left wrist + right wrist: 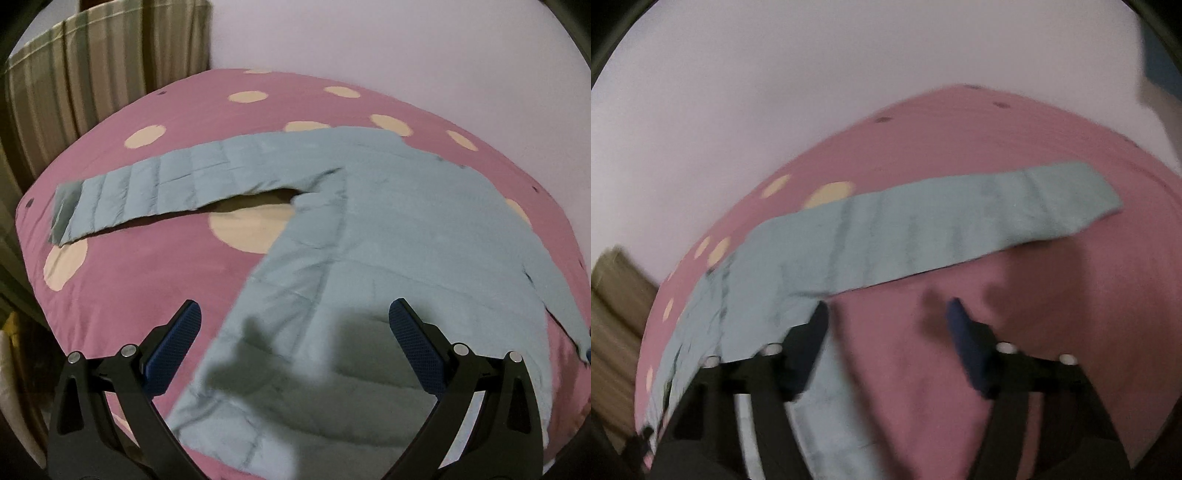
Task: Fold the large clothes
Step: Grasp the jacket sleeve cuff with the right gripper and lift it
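Left gripper [295, 325]: black two-finger claw with blue textured pads, spread wide and grasping nothing; it hangs above the lower body of the jacket, casting a shadow on the cloth.
Right gripper [886, 314]: black claw with dark blue pads, blurred; its fingers stand apart with only bedcover between them, gripping nothing.
Jacket [388, 236]: pale blue-grey quilted padded jacket, spread flat on the bed, body running from the near edge toward the far right.
Left-view sleeve [147, 192]: stretched out sideways to the left, cuff near the bed's edge.
Right-view sleeve [960, 229]: lies straight across the cover, beyond the right claw.
Bedcover [147, 288]: pink with large cream dots.
Curtain [92, 74]: striped olive and beige, far left.
Wall [406, 44]: plain, pale, behind the bed.
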Available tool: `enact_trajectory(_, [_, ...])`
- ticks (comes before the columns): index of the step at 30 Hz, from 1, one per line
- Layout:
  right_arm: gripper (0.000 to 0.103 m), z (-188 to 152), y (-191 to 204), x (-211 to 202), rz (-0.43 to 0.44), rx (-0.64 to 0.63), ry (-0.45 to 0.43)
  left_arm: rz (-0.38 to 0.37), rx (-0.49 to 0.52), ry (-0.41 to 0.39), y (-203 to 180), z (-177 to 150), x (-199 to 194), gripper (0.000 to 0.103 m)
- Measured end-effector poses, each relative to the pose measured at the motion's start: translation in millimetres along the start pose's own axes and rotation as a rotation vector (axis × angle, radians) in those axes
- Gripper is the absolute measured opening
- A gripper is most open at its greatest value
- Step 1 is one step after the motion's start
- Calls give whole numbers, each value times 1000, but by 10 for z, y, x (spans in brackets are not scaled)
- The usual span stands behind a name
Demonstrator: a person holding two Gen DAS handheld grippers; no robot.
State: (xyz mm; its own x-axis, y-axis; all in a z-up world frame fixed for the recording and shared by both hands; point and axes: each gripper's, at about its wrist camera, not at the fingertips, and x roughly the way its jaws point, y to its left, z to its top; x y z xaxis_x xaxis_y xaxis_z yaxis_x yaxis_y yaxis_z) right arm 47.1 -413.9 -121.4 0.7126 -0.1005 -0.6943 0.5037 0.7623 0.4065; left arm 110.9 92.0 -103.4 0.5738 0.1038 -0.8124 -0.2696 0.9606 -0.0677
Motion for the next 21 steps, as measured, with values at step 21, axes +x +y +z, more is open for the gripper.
enact_trajectory(21, [36, 683, -1881, 556, -25, 540, -166, 96, -66, 53, 196, 146, 413, 101])
